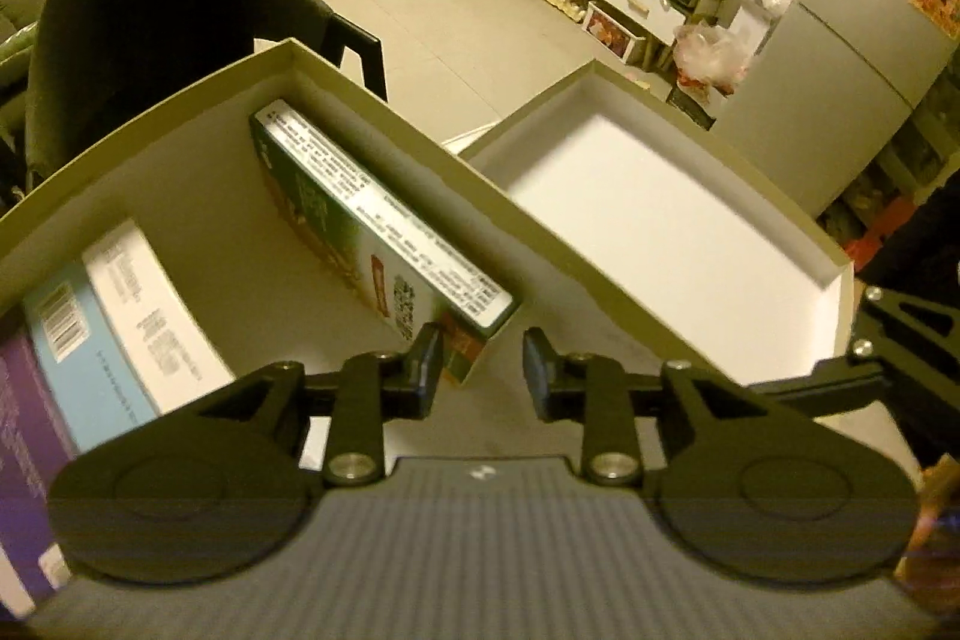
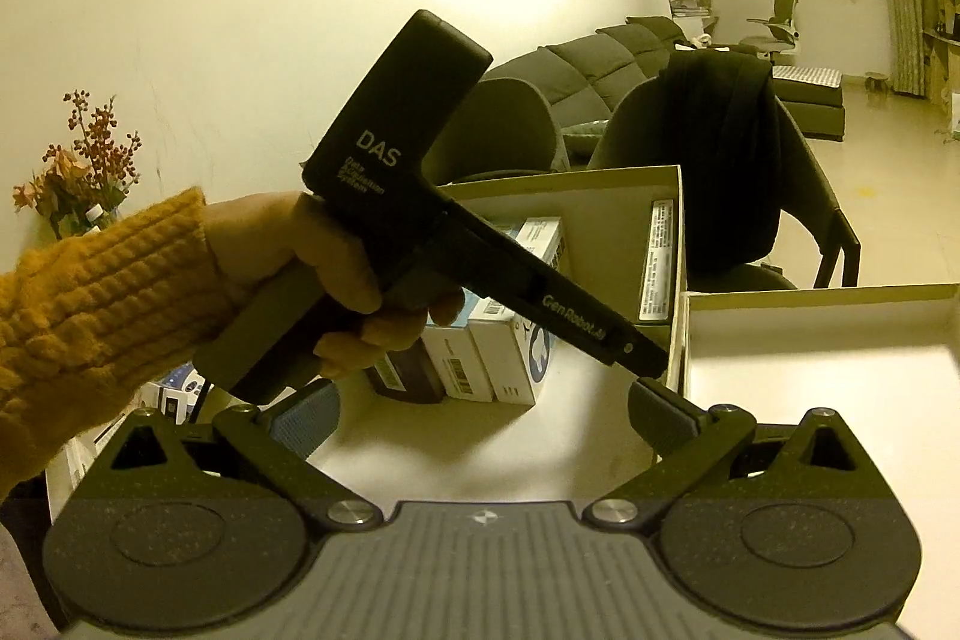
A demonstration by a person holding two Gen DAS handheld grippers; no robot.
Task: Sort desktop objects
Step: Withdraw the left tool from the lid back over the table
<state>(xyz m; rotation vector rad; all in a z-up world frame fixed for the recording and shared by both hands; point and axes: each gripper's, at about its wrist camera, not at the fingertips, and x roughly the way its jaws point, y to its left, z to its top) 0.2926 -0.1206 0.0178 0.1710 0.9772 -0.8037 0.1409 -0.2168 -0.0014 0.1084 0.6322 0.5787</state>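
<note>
Two open cardboard trays sat side by side on a pale counter [image 2: 456, 454], their walls touching. The left tray [image 1: 180, 100] held boxes; the right tray [image 1: 834, 262] showed only its white floor.

From the left wrist view, the left gripper [image 1: 480, 364] hung over the left tray with its jaws spread and nothing between them. One green box [image 1: 372, 226] stood on its long edge against the wall shared with the right tray, its near corner just beside the gripper's left finger; whether they touched could not be told. One box with white, blue and purple faces [image 1: 90, 340] lay at the tray's near left.

From the right wrist view, the right gripper [image 2: 483, 421] was low over the counter, jaws spread wide and holding nothing. A hand [image 2: 324, 268] in a mustard knit sleeve [image 2: 90, 304] gripped the handle of the left gripper, whose black body crossed the middle of the view. Behind it, three small boxes [image 2: 480, 358] could be counted standing together in the left tray, one dark and two white, partly hidden, so the count was uncertain. The green box appeared edge-on along the right wall.

Two dark chairs [image 2: 720, 148] stood behind the trays
</note>
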